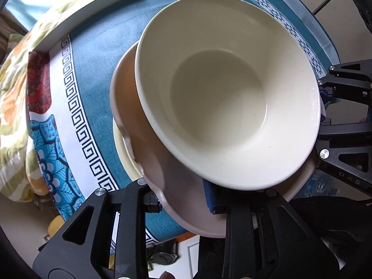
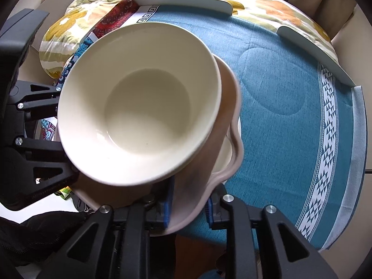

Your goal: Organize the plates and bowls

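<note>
Three pieces of crockery are stacked at the near edge of the worktop: a cream bowl (image 1: 220,93) sits uppermost and empty, inside a pinkish dish (image 1: 130,97) with a wavy rim, and under that shows the edge of a cream plate (image 1: 123,153). The stack is on a teal cloth (image 1: 104,46) with a white key-pattern border, and part of the pinkish dish reaches out past the cloth's edge. The left gripper (image 1: 183,200) points down at one side of the stack, its jaws slightly apart and straddling the pinkish dish's rim: one finger is outside the rim and the blue pad is inside, with bare dish showing between pad and rim, so they are not clamped. The right gripper (image 2: 189,207) is at the opposite side in the same way, jaws a little apart across the same rim, one blue pad inside and one outside. Each gripper is seen in the other's view, across the bowl. Floral bedding (image 2: 69,28) lies beyond the worktop.
</note>
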### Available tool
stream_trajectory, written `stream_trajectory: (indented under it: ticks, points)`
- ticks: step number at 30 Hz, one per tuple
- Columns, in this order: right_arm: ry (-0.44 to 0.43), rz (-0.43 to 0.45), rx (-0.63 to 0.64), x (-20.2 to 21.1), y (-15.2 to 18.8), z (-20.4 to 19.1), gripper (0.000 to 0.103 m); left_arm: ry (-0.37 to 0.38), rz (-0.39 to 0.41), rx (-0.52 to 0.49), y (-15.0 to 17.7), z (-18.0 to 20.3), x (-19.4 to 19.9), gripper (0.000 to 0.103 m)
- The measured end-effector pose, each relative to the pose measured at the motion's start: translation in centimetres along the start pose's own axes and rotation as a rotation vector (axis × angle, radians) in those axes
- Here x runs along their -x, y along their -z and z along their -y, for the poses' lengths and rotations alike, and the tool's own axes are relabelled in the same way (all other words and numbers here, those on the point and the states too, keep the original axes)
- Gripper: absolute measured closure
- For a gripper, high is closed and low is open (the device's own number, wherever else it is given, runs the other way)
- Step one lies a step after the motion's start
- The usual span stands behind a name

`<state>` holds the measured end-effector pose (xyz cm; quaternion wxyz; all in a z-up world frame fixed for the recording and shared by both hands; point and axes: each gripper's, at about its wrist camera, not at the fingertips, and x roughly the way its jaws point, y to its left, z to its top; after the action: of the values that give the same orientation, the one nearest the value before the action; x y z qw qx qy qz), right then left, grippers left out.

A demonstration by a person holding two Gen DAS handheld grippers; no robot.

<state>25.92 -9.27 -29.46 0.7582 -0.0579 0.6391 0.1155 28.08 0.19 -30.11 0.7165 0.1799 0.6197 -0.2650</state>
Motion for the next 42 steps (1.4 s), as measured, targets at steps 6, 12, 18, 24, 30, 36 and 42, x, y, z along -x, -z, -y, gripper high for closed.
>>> stream_trajectory:
  ticks: [6,12,18,24,30,36,42]
  points:
    - [0.003,-0.007,0.012,0.5,0.1,-0.2,0.078,0.042,-0.027,0.007,0.2,-0.2,0.0,0.075]
    - [0.009,-0.009,0.010,0.9,0.3,-0.2,0.054,0.129,-0.048,-0.006,0.0,0.5,0.4,0.033]
    - [0.011,-0.006,0.001,1.5,0.3,0.3,0.054,0.148,-0.078,0.000,-0.2,0.6,0.6,0.030]
    - [0.014,0.001,-0.008,2.4,0.4,0.6,0.054,0.149,-0.101,0.020,-0.1,0.8,1.7,0.025]
    - [0.013,-0.001,-0.019,2.6,0.6,0.7,0.040,0.118,-0.082,0.004,0.4,0.6,3.7,0.021]
    - [0.024,0.030,-0.047,4.1,1.4,0.8,0.037,0.105,-0.060,0.003,1.6,0.5,5.8,0.020]
    - [0.040,0.119,-0.089,8.1,3.6,0.7,0.037,0.101,0.050,0.064,4.4,0.4,10.4,0.020]
